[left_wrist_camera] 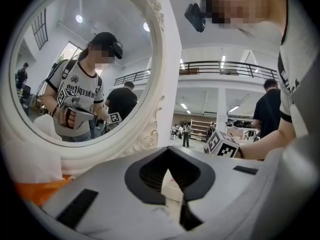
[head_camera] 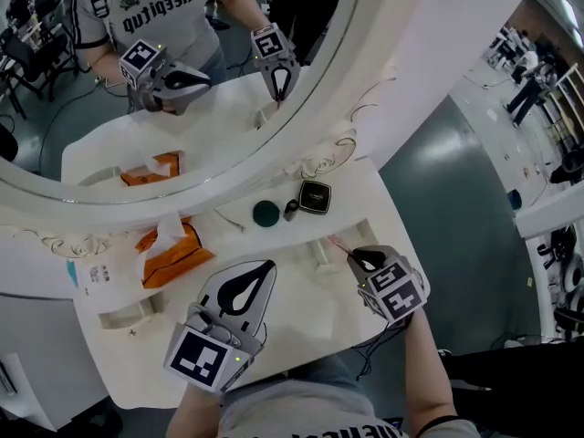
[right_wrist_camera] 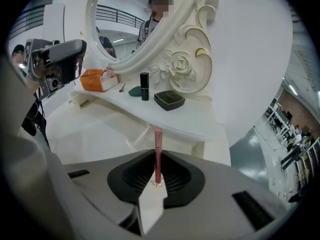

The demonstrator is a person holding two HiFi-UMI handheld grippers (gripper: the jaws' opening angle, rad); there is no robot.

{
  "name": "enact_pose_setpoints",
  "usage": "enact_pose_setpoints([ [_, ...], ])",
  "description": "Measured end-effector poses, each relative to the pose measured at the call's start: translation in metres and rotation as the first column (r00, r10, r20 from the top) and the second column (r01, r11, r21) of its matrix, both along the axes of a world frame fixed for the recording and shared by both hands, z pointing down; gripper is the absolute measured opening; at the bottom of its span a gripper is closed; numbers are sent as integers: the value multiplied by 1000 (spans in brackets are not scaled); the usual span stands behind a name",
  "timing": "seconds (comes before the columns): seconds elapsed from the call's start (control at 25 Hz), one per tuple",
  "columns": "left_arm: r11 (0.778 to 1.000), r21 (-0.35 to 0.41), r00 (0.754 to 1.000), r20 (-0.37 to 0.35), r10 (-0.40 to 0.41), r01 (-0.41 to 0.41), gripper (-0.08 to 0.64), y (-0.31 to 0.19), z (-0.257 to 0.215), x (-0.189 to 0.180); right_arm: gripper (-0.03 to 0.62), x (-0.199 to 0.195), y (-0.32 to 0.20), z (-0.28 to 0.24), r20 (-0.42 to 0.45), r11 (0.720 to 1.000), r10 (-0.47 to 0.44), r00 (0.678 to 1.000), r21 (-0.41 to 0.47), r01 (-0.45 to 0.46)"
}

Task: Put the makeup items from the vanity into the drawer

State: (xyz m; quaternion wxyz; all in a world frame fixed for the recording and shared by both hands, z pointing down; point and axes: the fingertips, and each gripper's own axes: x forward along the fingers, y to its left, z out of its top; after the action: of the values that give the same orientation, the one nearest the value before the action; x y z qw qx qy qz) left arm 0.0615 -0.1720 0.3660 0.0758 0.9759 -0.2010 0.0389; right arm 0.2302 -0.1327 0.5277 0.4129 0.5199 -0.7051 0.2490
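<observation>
The vanity (head_camera: 365, 199) is white all over; its mirror frame (head_camera: 274, 167) is white too, carved with a rose and scrolls, with a thin gold line on one curl; below the mirror sit an orange tissue box (head_camera: 173, 254) with a white tissue, a dark green round compact (head_camera: 266, 213), a black lipstick (head_camera: 290, 210) and a black square case (head_camera: 315, 195); the left gripper (head_camera: 245, 295) and right gripper (head_camera: 365, 259) are grey with black pads and black-and-white marker squares; the slim tube (right_wrist_camera: 158, 154) is pink.
</observation>
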Motion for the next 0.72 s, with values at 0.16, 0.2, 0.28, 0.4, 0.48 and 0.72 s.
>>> enact_pose_setpoints([
  [0.16,999,-37,1000,20,-7,8,14,1,5,1,61,-1,-7,0,-12,1000,-10,1000,4,10],
  [0.2,999,-41,1000,24,-9,10,14,1,5,1,61,0,-9,1,-15,1000,-12,1000,5,12],
  [0.28,1000,-23,1000,15,-21,21,14,-2,4,1,64,0,-12,2,-19,1000,-19,1000,5,19],
  [0.4,999,-24,999,16,-36,36,14,-5,5,-1,69,-1,-17,5,-25,999,-36,999,4,36],
  [0.48,997,-70,998,47,-37,40,14,-2,11,-2,69,-2,-20,7,-29,999,-48,998,2,48],
  [0.72,996,-62,997,48,-57,59,14,-5,11,-3,71,-5,-25,12,-31,997,-73,997,4,73],
])
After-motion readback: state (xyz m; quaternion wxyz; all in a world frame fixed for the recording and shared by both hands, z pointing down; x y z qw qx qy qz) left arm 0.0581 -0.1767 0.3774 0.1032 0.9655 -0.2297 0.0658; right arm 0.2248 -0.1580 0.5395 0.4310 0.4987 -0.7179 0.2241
